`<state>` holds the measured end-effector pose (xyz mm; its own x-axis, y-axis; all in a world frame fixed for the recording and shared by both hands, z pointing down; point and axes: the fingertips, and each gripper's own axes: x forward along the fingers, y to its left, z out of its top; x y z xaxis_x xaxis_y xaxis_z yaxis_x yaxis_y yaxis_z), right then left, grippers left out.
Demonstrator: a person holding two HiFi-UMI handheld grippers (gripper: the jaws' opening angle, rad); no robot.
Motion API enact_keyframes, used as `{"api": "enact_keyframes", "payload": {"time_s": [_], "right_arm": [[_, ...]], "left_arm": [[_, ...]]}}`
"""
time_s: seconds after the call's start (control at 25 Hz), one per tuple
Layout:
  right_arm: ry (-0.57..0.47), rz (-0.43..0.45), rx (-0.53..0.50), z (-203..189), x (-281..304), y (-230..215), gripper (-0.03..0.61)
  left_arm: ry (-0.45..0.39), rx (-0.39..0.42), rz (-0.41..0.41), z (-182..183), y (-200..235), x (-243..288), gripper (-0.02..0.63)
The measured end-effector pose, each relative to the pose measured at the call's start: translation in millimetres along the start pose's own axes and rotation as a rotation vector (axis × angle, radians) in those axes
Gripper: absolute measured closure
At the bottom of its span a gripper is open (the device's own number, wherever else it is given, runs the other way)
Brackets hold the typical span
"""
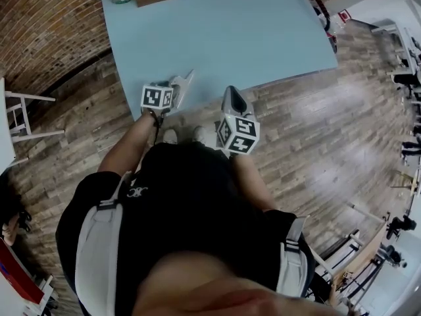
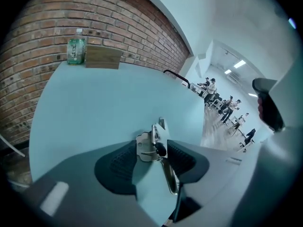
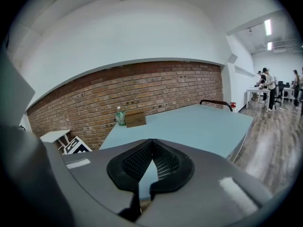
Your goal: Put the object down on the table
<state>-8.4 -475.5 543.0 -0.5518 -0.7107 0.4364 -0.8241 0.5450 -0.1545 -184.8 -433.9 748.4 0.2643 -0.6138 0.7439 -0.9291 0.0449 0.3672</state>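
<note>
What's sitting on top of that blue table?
A green bottle and a wooden box at the far edge, and a keychain between the left claw's open jaws. The claw hides the keychain's lower end.

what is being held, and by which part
Nothing is held. The left gripper is open around a small metal object on the table; the right gripper is shut, empty.

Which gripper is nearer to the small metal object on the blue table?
Left. The left gripper has the small metal object between its open fingers; the right gripper hangs apart, at the table's near edge.
</note>
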Motion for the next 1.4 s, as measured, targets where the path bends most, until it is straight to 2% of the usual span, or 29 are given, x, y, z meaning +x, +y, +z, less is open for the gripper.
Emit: {"api": "enact_keyframes", "payload": {"time_s": [0.16,0.28,0.32,0.44,0.48,0.64,0.76,1.04,1.4], "right_arm": [[0.0,0.024,0.021,4,9,4,0.565],[-0.013,0.037,0.033,12,17,6,0.565],[-0.017,0.042,0.035,13,19,8,0.565],[-0.024,0.058,0.038,17,26,13,0.565],[-0.027,0.065,0.037,18,29,15,0.565],[-0.043,0.091,0.03,26,37,20,0.565],[-0.058,0.112,0.029,32,42,24,0.565],[-0.086,0.14,-0.004,44,49,34,0.568],[-0.082,0.154,-0.025,42,51,41,0.567]], "left_arm": [[-0.109,0.054,-0.047,26,-10,-19,0.38],[-0.22,0.088,-0.026,55,-12,-40,0.381],[-0.263,0.086,-0.003,64,-10,-49,0.403],[-0.375,0.066,0.073,89,-2,-76,0.602],[-0.395,0.07,0.095,96,0,-83,0.613],[-0.414,0.186,0.149,114,-12,-103,0.614],[-0.421,0.227,0.12,123,-37,-116,0.614],[-0.466,0.192,0.059,147,-76,-141,0.614],[-0.44,0.181,0.06,141,-73,-139,0.614]]}}
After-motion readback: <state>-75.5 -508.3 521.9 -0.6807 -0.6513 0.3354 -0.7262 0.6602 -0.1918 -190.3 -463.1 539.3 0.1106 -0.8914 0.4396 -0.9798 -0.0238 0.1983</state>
